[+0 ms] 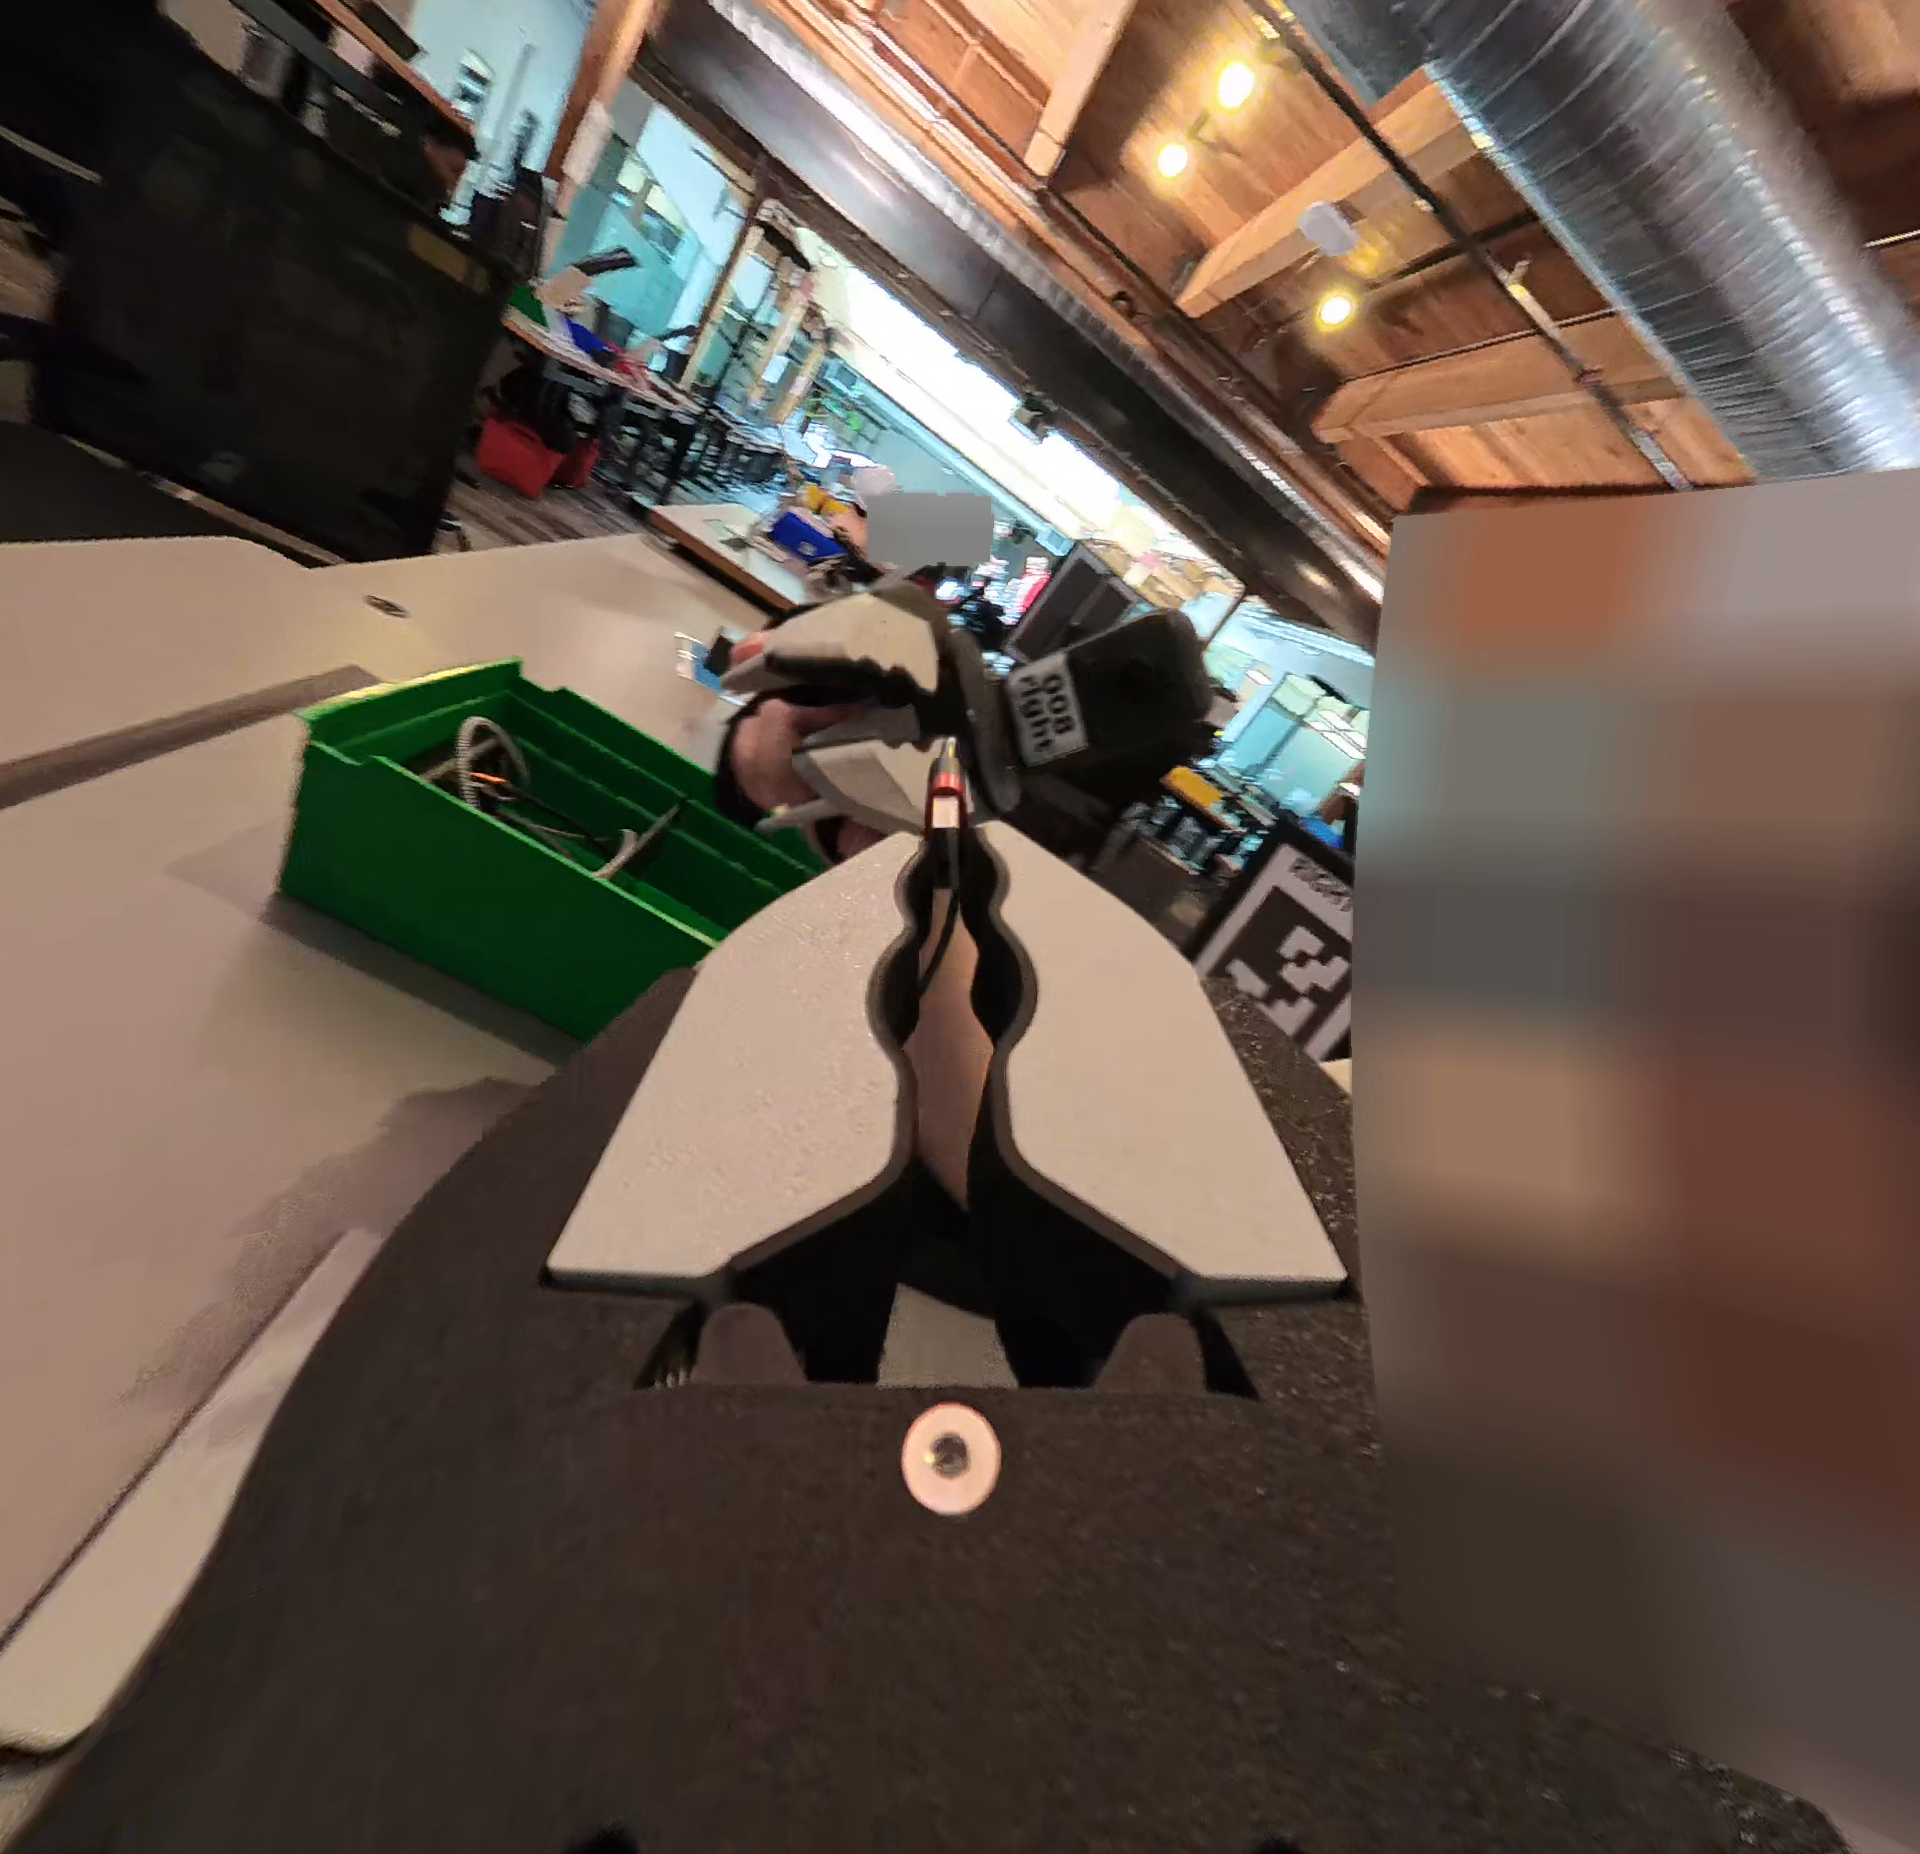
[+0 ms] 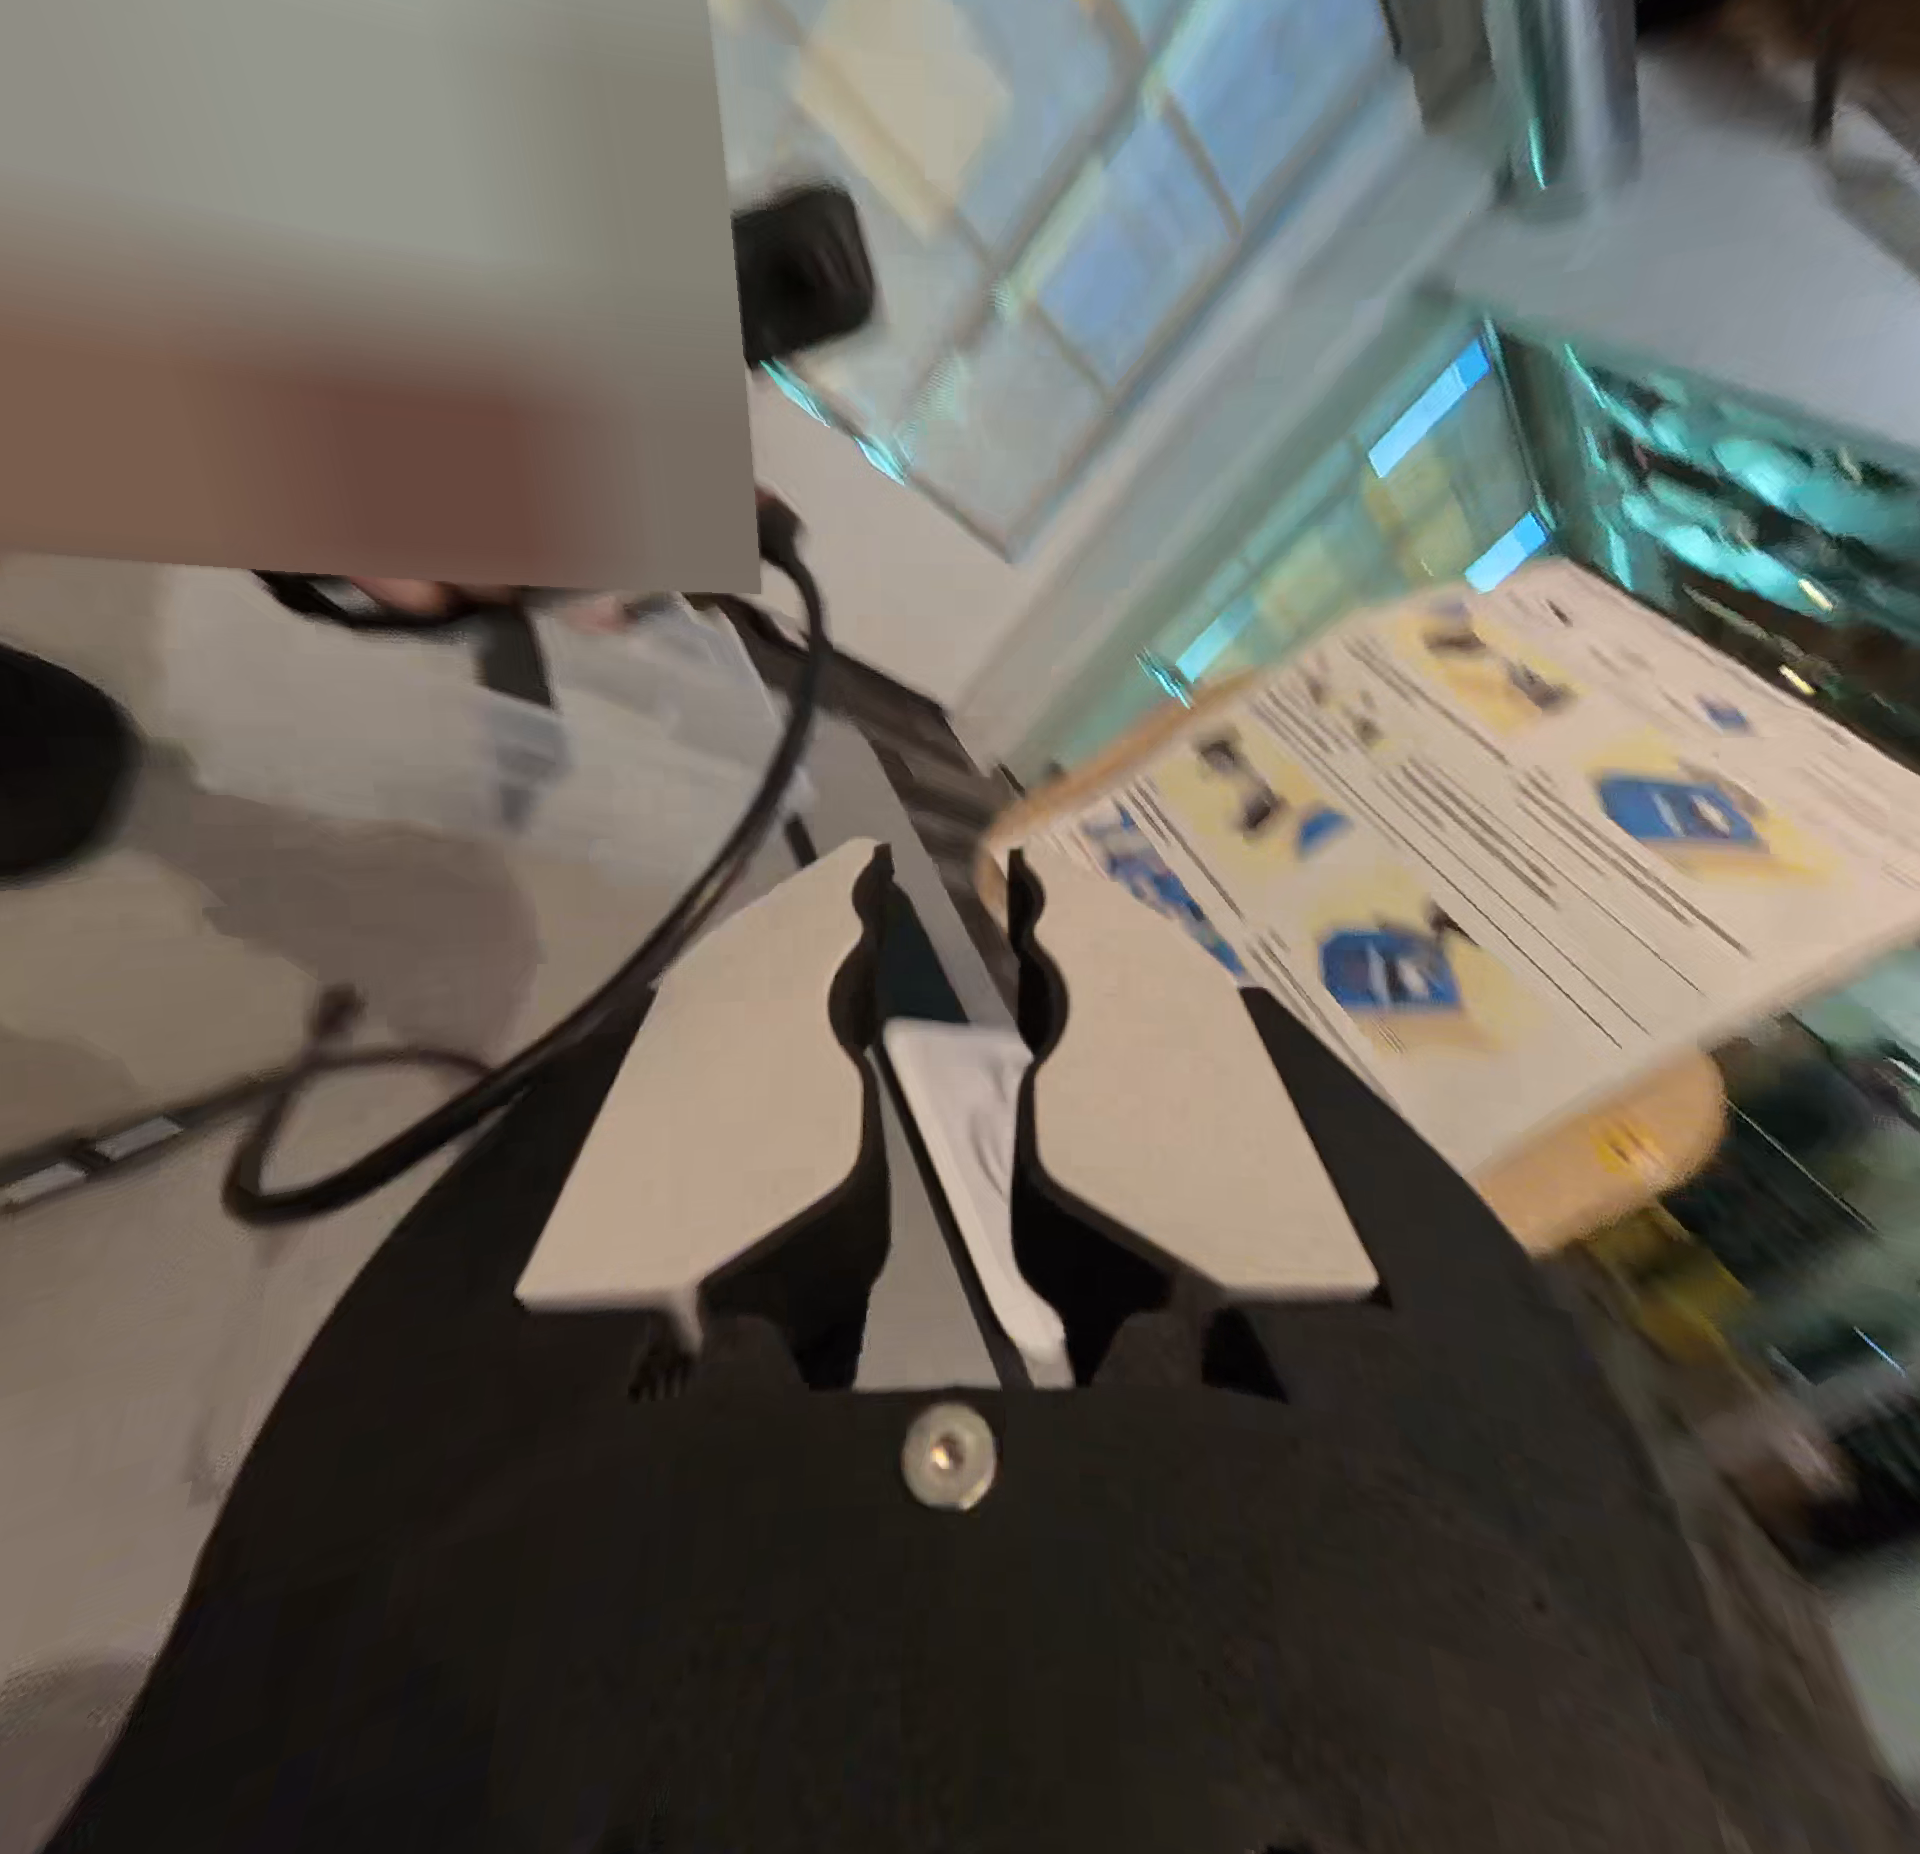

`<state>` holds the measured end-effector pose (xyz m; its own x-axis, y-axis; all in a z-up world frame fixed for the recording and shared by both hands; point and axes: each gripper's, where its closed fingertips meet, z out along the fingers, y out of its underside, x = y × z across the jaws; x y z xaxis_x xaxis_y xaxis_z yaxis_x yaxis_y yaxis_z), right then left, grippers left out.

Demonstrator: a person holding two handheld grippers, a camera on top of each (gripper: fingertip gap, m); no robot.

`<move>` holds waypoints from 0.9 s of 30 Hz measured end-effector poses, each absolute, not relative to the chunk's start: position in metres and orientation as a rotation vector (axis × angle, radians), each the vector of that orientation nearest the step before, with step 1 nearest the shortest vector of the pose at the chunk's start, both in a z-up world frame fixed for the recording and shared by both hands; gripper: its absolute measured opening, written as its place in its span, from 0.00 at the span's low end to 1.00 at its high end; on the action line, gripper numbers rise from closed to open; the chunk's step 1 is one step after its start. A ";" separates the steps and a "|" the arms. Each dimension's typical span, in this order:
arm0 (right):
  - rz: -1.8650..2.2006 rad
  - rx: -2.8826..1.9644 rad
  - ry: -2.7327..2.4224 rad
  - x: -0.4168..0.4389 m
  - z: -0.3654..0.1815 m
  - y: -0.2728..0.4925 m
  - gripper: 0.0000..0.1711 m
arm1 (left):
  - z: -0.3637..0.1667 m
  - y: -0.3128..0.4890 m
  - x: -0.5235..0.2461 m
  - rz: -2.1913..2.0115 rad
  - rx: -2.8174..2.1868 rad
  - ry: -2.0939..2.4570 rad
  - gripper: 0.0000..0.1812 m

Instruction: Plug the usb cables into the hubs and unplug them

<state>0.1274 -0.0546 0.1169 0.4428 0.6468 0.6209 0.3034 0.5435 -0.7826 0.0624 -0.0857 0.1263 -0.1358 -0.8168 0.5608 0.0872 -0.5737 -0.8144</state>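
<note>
Left claw (image 1: 948, 859) clamped on red-collared usb plug (image 1: 945, 802) protruding ahead of tips; right claw (image 2: 948, 864) apart, white hub (image 2: 966, 1087) between fingers, grip indeterminate.

It was a workshop: exposed timber ceiling beams (image 1: 1340, 194), a ribbed silver ventilation duct (image 1: 1683, 194), cluttered long workbenches (image 1: 665, 391), and a green plastic parts bin (image 1: 436, 859).
</note>
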 end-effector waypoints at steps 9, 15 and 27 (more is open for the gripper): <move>0.212 -0.957 -1.099 0.129 0.153 -0.089 0.16 | 0.114 -0.065 0.050 -1.566 -1.598 0.797 0.03; 0.067 -0.951 -1.328 0.093 0.104 -0.082 0.16 | 0.098 -0.076 0.067 -1.625 -1.674 0.884 0.03; 0.447 -0.967 -1.388 0.091 0.095 -0.099 0.06 | 0.115 -0.107 0.079 -1.834 -1.541 1.007 0.10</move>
<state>0.0908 -0.0992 0.0948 0.1819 0.7676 0.6145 0.2648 0.5636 -0.7824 0.0794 -0.1070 0.1154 -0.2030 -0.7912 0.5769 -0.0619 -0.5776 -0.8140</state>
